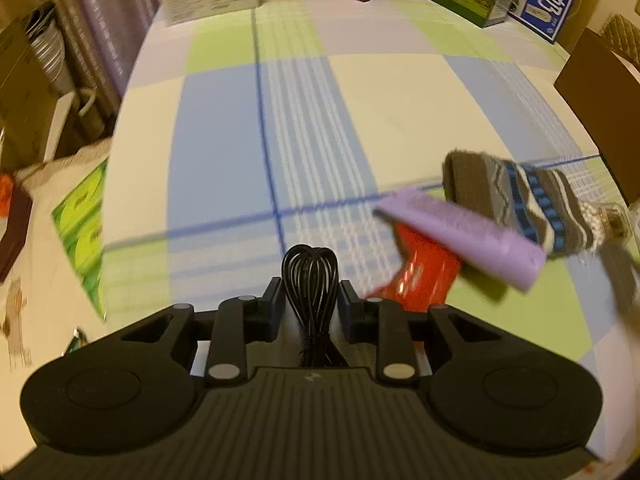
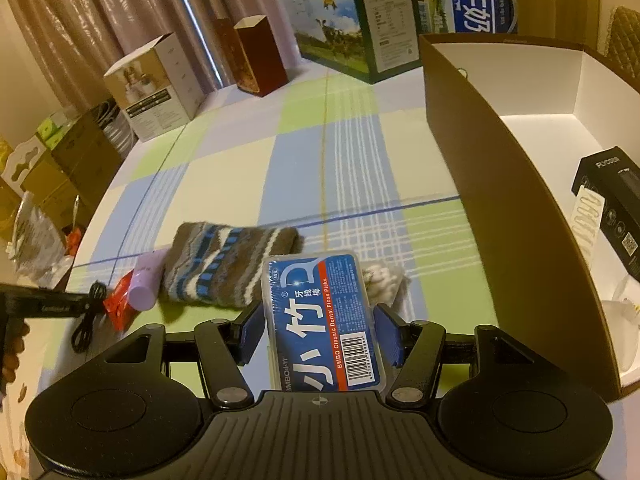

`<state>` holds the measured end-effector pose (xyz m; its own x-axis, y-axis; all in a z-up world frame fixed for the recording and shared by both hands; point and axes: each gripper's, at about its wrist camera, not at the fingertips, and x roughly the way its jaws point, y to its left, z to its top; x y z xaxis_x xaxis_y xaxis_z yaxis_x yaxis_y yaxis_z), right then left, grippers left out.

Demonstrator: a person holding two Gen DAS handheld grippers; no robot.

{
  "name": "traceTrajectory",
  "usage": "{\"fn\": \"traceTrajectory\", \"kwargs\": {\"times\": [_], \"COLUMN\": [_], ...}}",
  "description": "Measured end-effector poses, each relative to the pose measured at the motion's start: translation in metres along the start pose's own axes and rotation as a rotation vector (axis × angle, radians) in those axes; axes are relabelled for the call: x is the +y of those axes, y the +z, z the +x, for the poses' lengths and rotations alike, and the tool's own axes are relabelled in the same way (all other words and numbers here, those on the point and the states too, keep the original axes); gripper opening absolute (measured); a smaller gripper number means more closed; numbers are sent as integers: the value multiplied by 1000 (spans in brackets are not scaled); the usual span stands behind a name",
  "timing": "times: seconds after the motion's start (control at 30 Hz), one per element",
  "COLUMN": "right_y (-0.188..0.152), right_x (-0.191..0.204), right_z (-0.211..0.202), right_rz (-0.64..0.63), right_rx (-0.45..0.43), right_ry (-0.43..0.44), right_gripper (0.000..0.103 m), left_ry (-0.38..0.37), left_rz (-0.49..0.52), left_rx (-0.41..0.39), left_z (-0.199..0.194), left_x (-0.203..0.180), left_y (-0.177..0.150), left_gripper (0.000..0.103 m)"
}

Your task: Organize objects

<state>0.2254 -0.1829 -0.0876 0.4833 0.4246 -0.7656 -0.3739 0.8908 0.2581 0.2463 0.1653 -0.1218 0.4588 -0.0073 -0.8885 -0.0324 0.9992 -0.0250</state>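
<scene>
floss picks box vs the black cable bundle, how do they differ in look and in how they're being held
The floss picks box is a flat, rigid, clear-cased blue pack with printed text and a barcode; the black cable bundle is a limp, plain coil of looped wire. The box sits in the right gripper, near the open cardboard box; the cable is in the left gripper, over the checked tablecloth. Both are pinched between closed fingers, off the table.
</scene>
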Motion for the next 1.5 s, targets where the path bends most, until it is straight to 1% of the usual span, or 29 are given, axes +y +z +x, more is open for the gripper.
{"fn": "traceTrajectory", "kwargs": {"times": [0.17, 0.37, 0.57, 0.73, 0.93, 1.23, 1.5], "right_y": [-10, -24, -35, -39, -34, -19, -5], "right_x": [3, 5, 2, -5, -16, -36, -58], "right_z": [-6, -18, -37, -57, -81, -110, -132], "right_rz": [-12, -23, -30, -30, -37, -51, -58], "right_rx": [15, 24, 16, -16, -67, -143, -200], "right_ry": [21, 44, 67, 83, 94, 94, 89], "right_gripper": [56, 56, 56, 56, 56, 56, 56], "left_ry": [-8, -49, -97, -141, -189, -253, -292], "left_rz": [-62, -84, -75, -48, -1, 66, 111], "left_rx": [13, 31, 21, -37, -108, -199, -262], "left_z": [-21, -40, -51, -73, -96, -122, -142], "left_x": [1, -21, -51, -78, -116, -167, -200], "left_y": [-31, -64, -76, -71, -59, -37, -21], "left_gripper": [23, 23, 23, 23, 22, 22, 22]}}
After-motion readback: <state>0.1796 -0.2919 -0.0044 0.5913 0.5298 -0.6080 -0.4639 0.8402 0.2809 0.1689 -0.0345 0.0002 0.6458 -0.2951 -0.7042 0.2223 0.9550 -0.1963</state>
